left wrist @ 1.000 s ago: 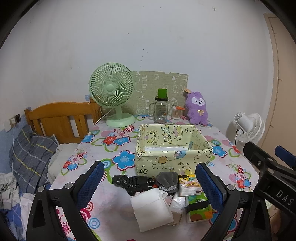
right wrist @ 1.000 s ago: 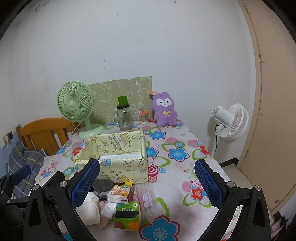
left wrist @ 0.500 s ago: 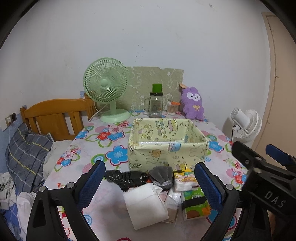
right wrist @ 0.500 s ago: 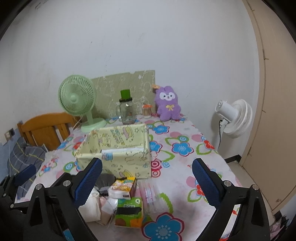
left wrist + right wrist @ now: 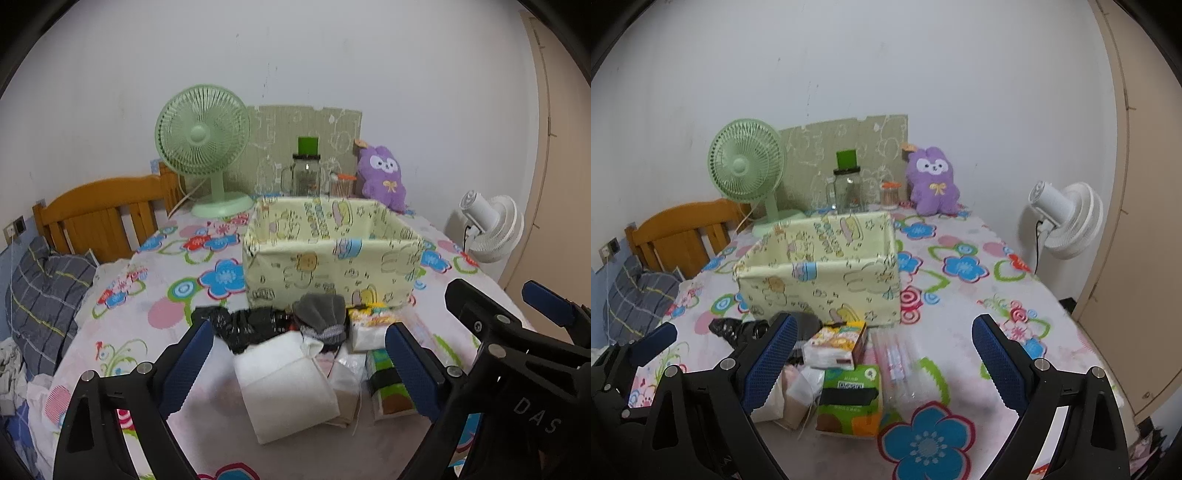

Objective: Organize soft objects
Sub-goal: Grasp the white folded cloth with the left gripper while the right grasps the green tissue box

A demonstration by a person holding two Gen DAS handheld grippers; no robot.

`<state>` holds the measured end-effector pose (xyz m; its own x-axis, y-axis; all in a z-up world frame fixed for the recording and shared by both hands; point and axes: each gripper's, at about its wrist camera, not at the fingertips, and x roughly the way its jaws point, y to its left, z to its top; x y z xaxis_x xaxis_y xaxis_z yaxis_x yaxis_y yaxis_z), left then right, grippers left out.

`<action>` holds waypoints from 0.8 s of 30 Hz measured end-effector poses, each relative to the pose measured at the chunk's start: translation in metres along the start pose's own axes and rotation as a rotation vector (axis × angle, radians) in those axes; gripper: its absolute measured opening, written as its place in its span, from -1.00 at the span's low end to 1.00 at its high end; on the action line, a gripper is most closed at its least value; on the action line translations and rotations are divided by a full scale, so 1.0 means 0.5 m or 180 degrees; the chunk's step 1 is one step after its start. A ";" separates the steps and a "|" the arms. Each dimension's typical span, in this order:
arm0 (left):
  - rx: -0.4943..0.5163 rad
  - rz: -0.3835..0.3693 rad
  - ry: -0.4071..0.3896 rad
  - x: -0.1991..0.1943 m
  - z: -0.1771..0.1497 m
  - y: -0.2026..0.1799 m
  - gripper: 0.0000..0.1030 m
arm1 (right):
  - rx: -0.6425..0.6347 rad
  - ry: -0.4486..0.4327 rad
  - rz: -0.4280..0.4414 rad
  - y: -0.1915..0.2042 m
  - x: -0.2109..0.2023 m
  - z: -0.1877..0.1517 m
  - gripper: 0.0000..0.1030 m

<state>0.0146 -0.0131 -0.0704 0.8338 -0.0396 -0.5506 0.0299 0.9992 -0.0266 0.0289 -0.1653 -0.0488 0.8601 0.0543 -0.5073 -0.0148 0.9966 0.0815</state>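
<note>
A pile of soft things lies on the flowered tablecloth in front of a yellow fabric box [image 5: 332, 266] [image 5: 820, 273]. It holds a black plastic bag [image 5: 243, 326], a grey sock [image 5: 321, 314], a white folded cloth [image 5: 284, 384], a tissue pack [image 5: 836, 341], a green tissue pack [image 5: 849, 398] and a clear plastic pack [image 5: 897, 362]. My left gripper [image 5: 299, 328] hovers over the cloth and sock. Its jaws stand wide and are closing slightly, touching nothing. My right gripper [image 5: 884, 321] is open above the packs, holding nothing.
At the table's back stand a green fan [image 5: 203, 147], a glass jar [image 5: 306, 177] and a purple plush [image 5: 382, 177]. A white floor fan [image 5: 1063, 218] is off the right edge. A wooden headboard [image 5: 96, 214] and a grey pillow [image 5: 44, 288] are on the left.
Both grippers have come down towards the table, so the pile and box look nearer. Their jaws have narrowed a little. Nothing on the table has moved.
</note>
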 end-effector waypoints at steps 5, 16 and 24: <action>-0.0043 0.0007 0.0117 0.026 -0.017 0.007 0.84 | -0.0026 0.0048 0.0001 0.009 0.022 -0.020 0.88; -0.0140 0.0079 0.0391 0.088 -0.051 0.025 0.69 | -0.0056 0.0263 0.0034 0.026 0.078 -0.053 0.88; -0.0194 0.0103 0.0593 0.123 -0.074 0.036 0.60 | -0.0059 0.0498 0.0024 0.033 0.119 -0.076 0.79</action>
<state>0.0460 0.0021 -0.1357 0.7171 -0.0136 -0.6969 -0.0333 0.9980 -0.0538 0.0604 -0.1435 -0.1103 0.7699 0.0694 -0.6344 -0.0315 0.9970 0.0707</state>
